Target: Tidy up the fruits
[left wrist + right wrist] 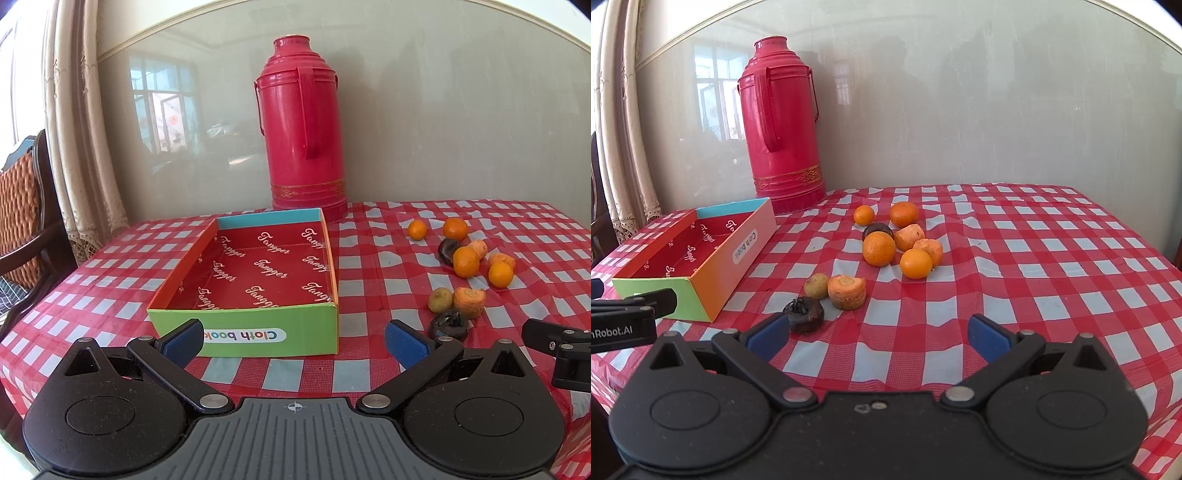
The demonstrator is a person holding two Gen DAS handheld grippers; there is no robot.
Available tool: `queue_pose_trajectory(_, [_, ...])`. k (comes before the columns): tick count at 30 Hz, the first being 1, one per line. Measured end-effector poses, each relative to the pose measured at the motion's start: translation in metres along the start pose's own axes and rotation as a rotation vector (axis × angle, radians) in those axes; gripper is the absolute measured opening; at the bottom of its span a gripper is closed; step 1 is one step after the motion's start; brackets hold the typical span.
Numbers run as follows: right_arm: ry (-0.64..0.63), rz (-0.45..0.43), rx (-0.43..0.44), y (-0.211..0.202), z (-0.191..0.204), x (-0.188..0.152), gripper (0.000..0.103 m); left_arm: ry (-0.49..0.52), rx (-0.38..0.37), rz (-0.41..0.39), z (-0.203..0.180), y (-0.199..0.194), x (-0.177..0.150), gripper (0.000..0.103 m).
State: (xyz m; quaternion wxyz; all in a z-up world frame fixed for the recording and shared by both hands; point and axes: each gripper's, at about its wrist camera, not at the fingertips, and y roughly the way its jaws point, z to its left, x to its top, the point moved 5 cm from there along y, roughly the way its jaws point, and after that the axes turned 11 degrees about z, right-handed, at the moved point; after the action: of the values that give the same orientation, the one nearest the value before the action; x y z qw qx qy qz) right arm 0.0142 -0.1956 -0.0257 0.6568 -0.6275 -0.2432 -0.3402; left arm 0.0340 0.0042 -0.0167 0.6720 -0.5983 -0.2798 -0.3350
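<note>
Sitting empty at the left of the checked counter [1034, 236], the box [251, 273] shows a red printed lining and green front. Right of it lie four oranges [878, 248], carrot chunks [847, 291] and dark fruits [806, 315]. Both grippers' [293, 341] [877, 338] jaws gape wide, holding nothing.

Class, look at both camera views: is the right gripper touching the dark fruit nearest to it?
Apart. In the right wrist view the open right gripper has tablecloth showing between its left pad and the dark fruit.
</note>
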Motion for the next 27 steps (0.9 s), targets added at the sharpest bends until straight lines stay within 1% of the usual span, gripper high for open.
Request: queue_pose_trajectory(27, [0.004,0.001,0.002,0.0000,-0.0009,-0.0005,0.097,0.015,0.009,-0.007,-0.0015,-0.0008,-0.0004,0.103])
